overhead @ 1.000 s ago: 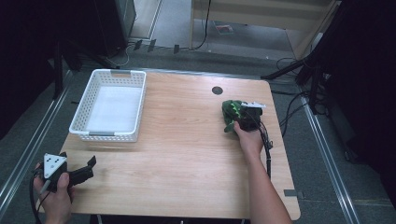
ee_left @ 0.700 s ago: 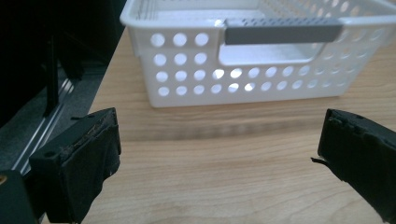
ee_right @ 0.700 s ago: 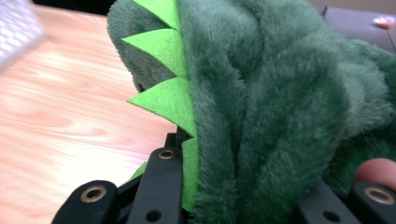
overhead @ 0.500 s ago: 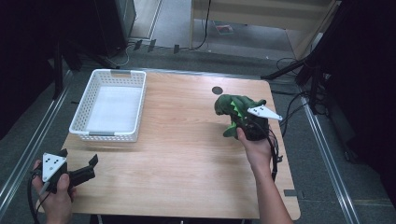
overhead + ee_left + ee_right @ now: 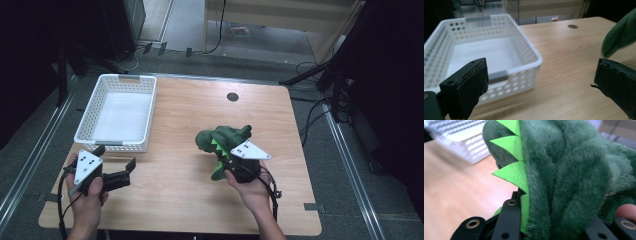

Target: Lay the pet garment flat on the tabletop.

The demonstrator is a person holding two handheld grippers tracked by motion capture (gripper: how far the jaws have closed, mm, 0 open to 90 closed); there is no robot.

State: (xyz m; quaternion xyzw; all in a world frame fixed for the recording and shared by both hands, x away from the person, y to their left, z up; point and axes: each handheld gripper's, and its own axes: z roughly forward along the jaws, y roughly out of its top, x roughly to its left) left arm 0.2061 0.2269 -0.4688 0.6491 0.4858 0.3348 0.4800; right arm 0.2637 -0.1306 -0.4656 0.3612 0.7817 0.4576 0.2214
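- High view: one wooden table (image 5: 175, 200), one white perforated basket (image 5: 117, 114) at its far left, one green plush dinosaur (image 5: 220, 142), two grippers, two hands.
- The right gripper (image 5: 235, 162) sits near the table's middle-right, held by the right hand (image 5: 250, 187); its jaws are clamped on the plush dinosaur, which lies just ahead of the gripper, toward the far edge, its body at the left of the grey plate.
- The left gripper (image 5: 117, 172) is at the near left corner in the left hand (image 5: 87, 200), just in front of the basket's near wall; its jaws stand wide apart with nothing between them.
- The right gripper view gives what the high view cannot: the dark green plush pile (image 5: 564, 177) pressed between the black jaws and four bright green felt spikes (image 5: 511, 173) along its edge (a fingertip (image 5: 625, 210) shows at the lower right).
- The left gripper view shows the basket's inside (image 5: 481, 53) holding nothing, its hole pattern, and a blurred green edge of the dinosaur (image 5: 621, 35) at the right, apart from this gripper's jaws.
- A dark round hole (image 5: 232, 96) lies in the table's far side.
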